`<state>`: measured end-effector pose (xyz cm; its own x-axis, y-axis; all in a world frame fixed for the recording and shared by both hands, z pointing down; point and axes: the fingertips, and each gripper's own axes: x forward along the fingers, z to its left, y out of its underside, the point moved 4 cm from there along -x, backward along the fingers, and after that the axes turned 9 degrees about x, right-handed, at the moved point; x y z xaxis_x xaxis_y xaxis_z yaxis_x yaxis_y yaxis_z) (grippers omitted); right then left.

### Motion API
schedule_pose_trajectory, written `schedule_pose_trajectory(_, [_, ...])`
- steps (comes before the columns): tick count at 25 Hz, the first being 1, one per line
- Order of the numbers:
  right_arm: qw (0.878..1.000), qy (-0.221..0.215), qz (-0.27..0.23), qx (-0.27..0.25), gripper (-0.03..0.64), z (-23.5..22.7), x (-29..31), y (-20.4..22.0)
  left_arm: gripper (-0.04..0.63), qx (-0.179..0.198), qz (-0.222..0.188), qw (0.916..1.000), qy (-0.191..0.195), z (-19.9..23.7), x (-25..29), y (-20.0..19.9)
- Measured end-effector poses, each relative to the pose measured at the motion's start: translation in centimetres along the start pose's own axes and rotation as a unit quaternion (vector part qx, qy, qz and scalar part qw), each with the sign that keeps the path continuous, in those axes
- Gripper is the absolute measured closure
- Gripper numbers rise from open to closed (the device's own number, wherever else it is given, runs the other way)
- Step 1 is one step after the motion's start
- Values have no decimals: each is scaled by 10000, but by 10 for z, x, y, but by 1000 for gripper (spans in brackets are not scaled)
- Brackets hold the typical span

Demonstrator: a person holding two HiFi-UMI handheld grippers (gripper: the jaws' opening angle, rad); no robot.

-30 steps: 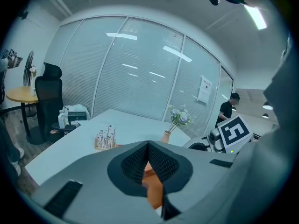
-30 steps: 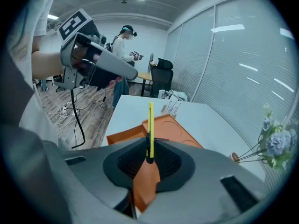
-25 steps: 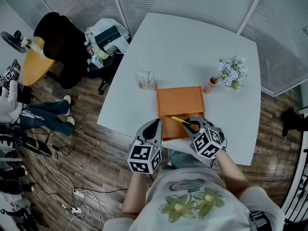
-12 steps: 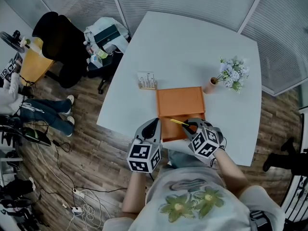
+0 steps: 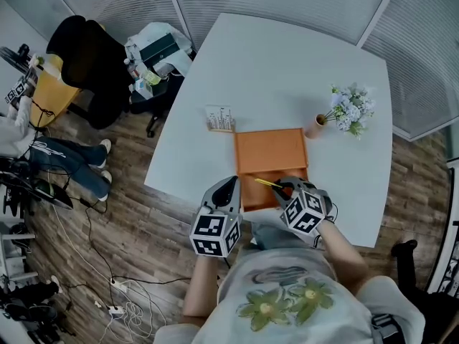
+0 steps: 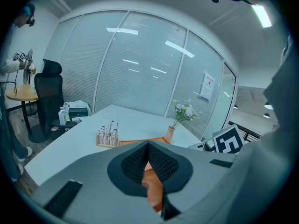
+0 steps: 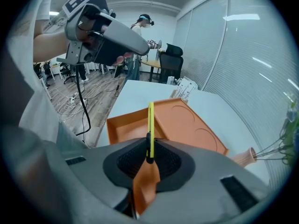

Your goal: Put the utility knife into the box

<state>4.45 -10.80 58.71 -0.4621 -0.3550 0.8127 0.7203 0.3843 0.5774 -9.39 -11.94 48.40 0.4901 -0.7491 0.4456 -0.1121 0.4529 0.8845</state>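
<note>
An orange box [image 5: 271, 151] lies on the white table [image 5: 287, 70], its lid folded flat away from me and its tray [image 5: 258, 194] at the near edge. My right gripper [image 5: 287, 187] is shut on a yellow utility knife [image 5: 267, 183], which juts left over the tray. In the right gripper view the knife [image 7: 150, 120] stands on edge between the pads, above the tray [image 7: 124, 127] and beside the lid [image 7: 187, 125]. My left gripper [image 5: 228, 185] hovers at the tray's left edge, jaws shut and empty. In its own view the left gripper [image 6: 148, 146] shows orange below its pads.
A wooden rack of small tools [image 5: 219, 120] stands left of the lid. A vase of flowers [image 5: 344, 110] is at the lid's right. A black chair [image 5: 86, 56] and a cluttered seat [image 5: 158, 56] stand off the table's left side, with cables on the floor [image 5: 107, 292].
Both grippers and the knife hold their places. Only people at the edges of the room have moved.
</note>
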Motion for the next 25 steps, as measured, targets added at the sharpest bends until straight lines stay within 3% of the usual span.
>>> schedule_pose_trajectory(25, [9977,-181,539,-367,560,3,35,15,595,-31,172,9998,-6,7,6,6])
